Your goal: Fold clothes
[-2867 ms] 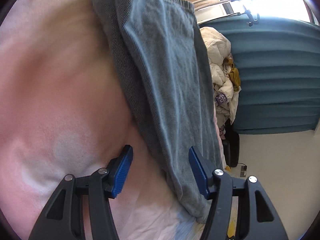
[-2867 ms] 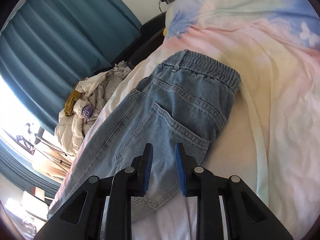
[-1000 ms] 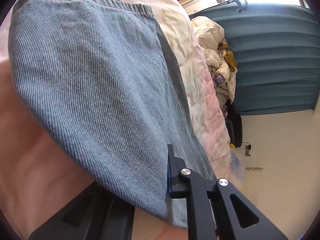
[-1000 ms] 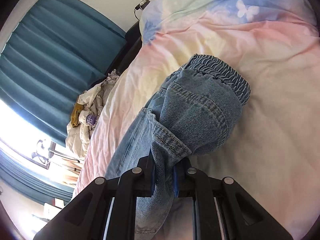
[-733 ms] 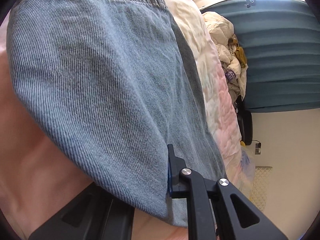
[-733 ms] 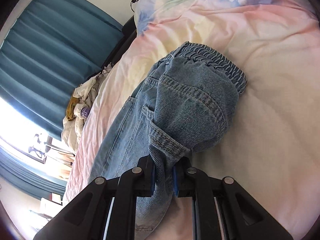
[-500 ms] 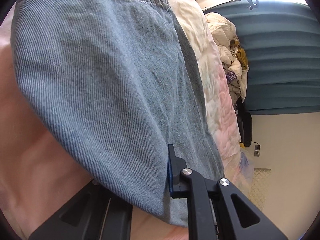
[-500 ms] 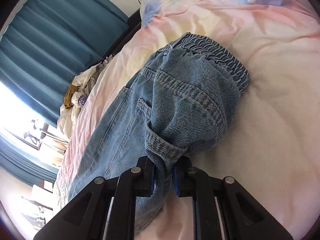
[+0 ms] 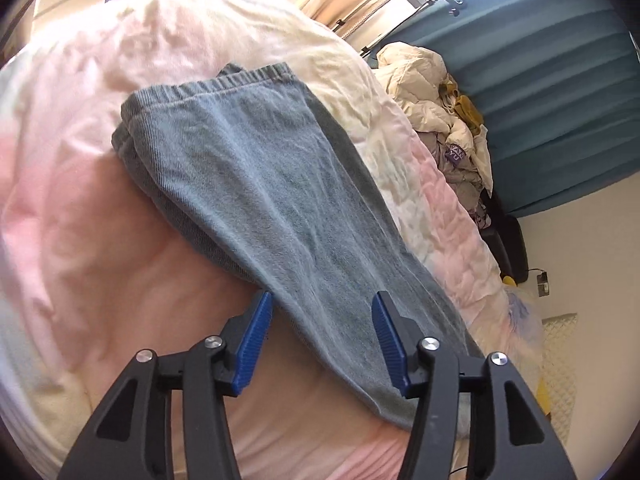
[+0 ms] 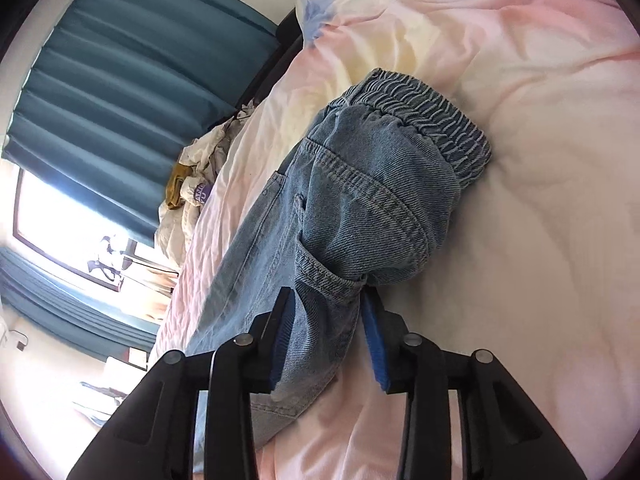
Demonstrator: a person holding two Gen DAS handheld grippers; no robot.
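Both claws just opened, dropping the jeans (image 10: 360,208) folded on the bed (image 10: 540,220). Left gripper (image 9: 322,336) wide, denim lying loose between; right gripper (image 10: 328,332) mid-frame straddles the fold, pads (image 10: 372,340) apparently clear.

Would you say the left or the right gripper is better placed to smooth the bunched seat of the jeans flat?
Probably the right. The right gripper sits open directly below the bunched seat near the waistband of the jeans, denim between its pads. The left gripper, also open, sees only the smooth leg end.

Teal curtain (image 10: 132,76), bedding heap (image 9: 436,108) nr window.
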